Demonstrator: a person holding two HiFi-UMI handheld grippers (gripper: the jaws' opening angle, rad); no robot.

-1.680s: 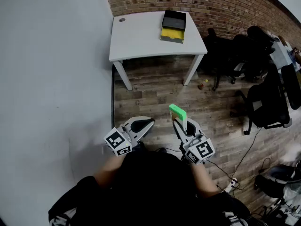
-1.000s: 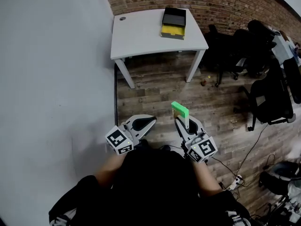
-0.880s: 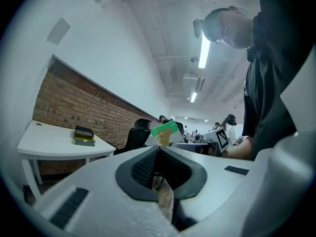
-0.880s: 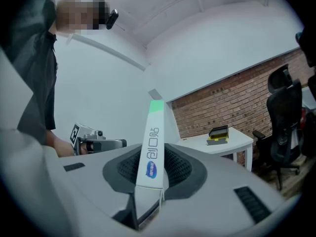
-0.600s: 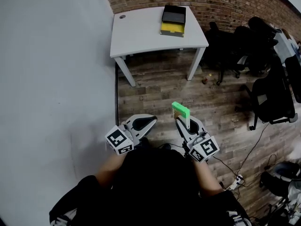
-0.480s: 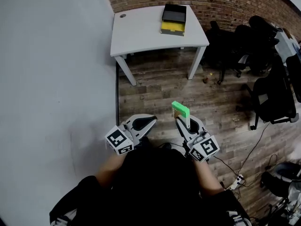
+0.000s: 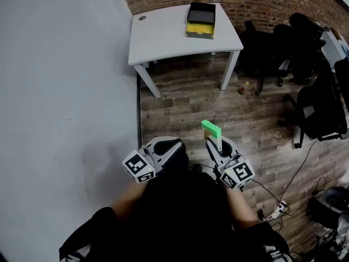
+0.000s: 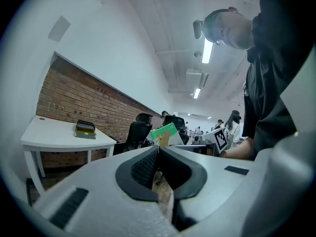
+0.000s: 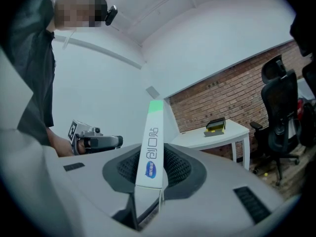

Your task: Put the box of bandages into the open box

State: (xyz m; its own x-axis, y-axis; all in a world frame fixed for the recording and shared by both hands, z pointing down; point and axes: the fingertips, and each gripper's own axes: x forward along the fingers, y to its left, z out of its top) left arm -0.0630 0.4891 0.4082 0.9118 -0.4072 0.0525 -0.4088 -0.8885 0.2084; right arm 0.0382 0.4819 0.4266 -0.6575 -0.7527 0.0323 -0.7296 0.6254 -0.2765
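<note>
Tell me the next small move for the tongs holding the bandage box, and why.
Probably carry it forward toward the white table: the right tongs grip the bandage box, but the open box sits on that table, far off.

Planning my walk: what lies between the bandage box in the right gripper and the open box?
In the head view, only wooden floor, then the white table's top, separate bandage box from open box.

Head view looks steeply down; gripper views look level along jaws — all share open box (image 7: pixel 200 21).
</note>
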